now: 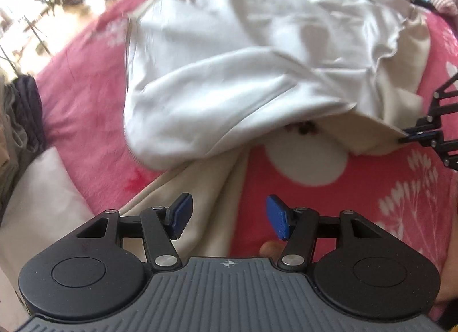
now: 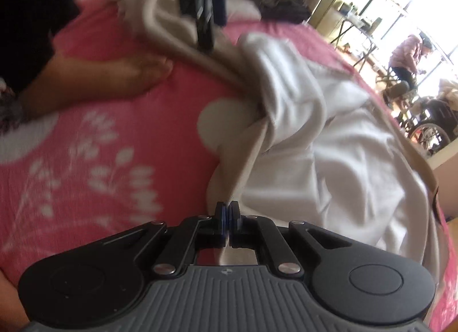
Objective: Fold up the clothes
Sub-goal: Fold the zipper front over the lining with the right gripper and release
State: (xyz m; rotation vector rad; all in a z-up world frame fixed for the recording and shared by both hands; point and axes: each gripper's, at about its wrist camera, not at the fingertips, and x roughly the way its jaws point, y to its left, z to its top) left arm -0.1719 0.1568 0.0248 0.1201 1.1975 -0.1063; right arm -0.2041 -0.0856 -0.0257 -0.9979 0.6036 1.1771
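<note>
Left wrist view: sits behind the left gripper (image 1: 226,217), low over the pink blanket (image 1: 86,97), facing along the fingers toward the cream garment (image 1: 229,68); near. Right gripper (image 1: 406,137) enters at its right edge. Right wrist view: behind the right gripper (image 2: 227,214), close to the blanket, looking across the same garment toward the left gripper (image 2: 206,8) at top. Shared: garment, blanket, white patch (image 1: 303,160).

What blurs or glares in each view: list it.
Left wrist: cream garment smeared by motion, window area blown out, left gripper sharp. Right wrist: pink blanket print streaked, bright window overexposed, right gripper crisp.
</note>
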